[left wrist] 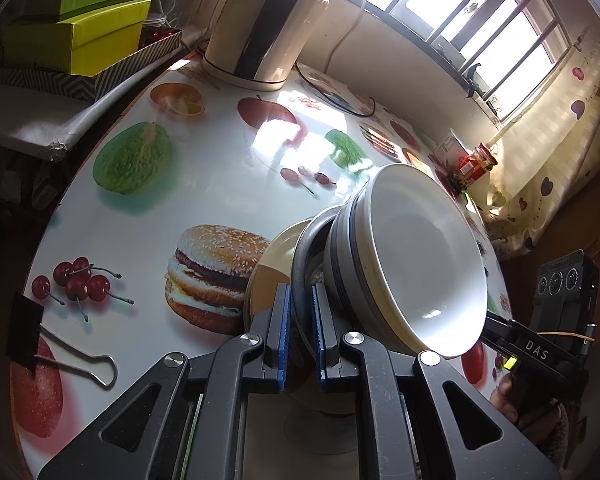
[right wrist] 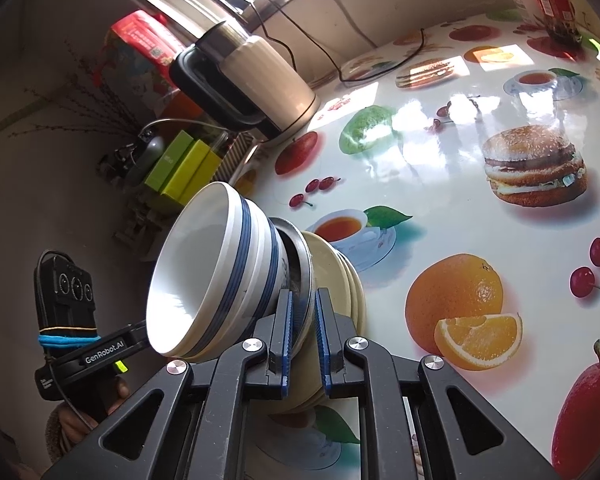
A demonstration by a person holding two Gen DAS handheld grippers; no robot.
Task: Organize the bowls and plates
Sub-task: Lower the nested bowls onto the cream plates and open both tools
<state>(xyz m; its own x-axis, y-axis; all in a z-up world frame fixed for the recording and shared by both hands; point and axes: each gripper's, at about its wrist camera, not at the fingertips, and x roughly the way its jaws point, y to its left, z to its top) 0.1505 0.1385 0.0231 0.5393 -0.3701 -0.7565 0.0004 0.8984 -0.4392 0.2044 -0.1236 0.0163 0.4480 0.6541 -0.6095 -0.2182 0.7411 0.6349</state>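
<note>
A stack of dishes is held between both grippers above the table. On top are nested white bowls with blue bands. Under them is a metal plate, then cream plates. My left gripper is shut on the metal plate's rim. My right gripper is shut on the rim at the opposite side. Each gripper shows in the other's view, the right one and the left one.
The round table has a glossy fruit-and-burger print. An electric kettle with a cord stands at its far edge. Green boxes sit beside it. A red jar stands near the curtain. A binder clip lies near the left.
</note>
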